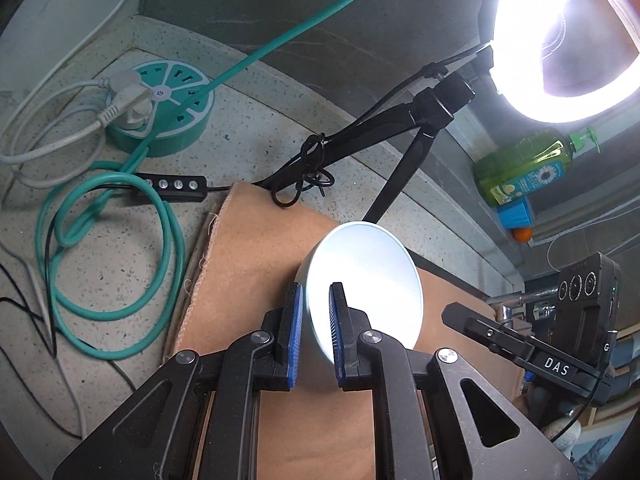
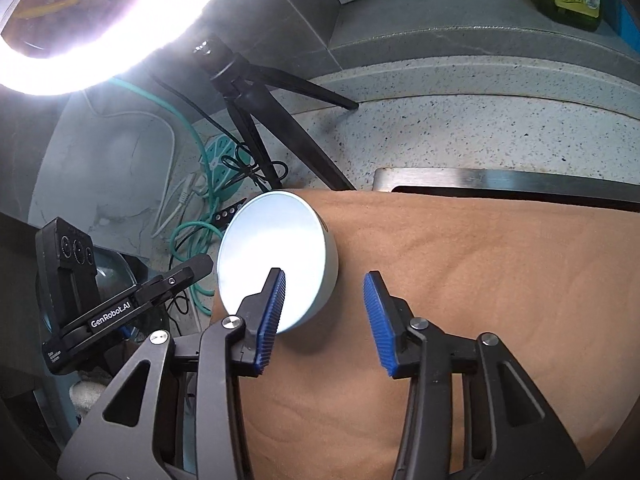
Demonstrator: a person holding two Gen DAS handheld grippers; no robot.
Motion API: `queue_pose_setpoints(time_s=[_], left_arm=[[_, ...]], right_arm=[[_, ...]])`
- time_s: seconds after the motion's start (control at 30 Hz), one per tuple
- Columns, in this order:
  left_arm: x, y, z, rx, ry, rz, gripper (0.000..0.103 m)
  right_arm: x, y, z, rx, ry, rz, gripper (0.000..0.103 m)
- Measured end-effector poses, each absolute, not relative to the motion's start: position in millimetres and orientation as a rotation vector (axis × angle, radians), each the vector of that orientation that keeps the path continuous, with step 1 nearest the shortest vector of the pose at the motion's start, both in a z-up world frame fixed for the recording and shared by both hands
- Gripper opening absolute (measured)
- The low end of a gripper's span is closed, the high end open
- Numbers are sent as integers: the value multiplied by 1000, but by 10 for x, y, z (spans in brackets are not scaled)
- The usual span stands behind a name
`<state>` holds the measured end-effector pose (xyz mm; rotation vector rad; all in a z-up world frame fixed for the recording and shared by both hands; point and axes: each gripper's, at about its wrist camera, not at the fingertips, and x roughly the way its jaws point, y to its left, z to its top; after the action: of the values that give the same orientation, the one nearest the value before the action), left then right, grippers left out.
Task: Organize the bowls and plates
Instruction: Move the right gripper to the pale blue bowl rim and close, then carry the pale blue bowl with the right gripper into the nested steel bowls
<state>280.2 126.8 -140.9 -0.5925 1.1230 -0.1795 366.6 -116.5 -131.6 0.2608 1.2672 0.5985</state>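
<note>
A pale blue bowl [image 1: 372,276] stands tilted on its edge over a tan cloth [image 1: 248,264]. My left gripper [image 1: 316,292] is shut on its rim, one blue pad outside the wall and one inside. In the right wrist view the same bowl [image 2: 272,248] faces the camera, with the left gripper reaching it from the left. My right gripper [image 2: 324,280] is open. Its left finger [image 2: 272,308] crosses in front of the bowl's face and its right finger [image 2: 378,312] hangs over the cloth [image 2: 480,280]. The pads do not press on the bowl.
A bright ring light [image 1: 560,40] on a black tripod [image 1: 404,152] stands behind the bowl. A teal power strip [image 1: 160,108] and looped cables [image 1: 100,248] lie on the speckled counter at left. A green soap bottle [image 1: 524,168] sits at right. A steel sink edge [image 2: 480,180] borders the cloth.
</note>
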Motion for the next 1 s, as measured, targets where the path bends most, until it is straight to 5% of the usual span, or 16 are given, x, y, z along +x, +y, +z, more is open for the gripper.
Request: queue_pose_setpoints(time_s=[0.47, 1.0], left_arm=[[2897, 1215, -1495, -585, 1135, -194, 12], [2862, 1174, -1462, -574, 1135, -207, 11]], right_arm=[[3771, -1039, -1522, 236, 1310, 571, 19], [3746, -959, -1456, 196, 1316, 573, 10]])
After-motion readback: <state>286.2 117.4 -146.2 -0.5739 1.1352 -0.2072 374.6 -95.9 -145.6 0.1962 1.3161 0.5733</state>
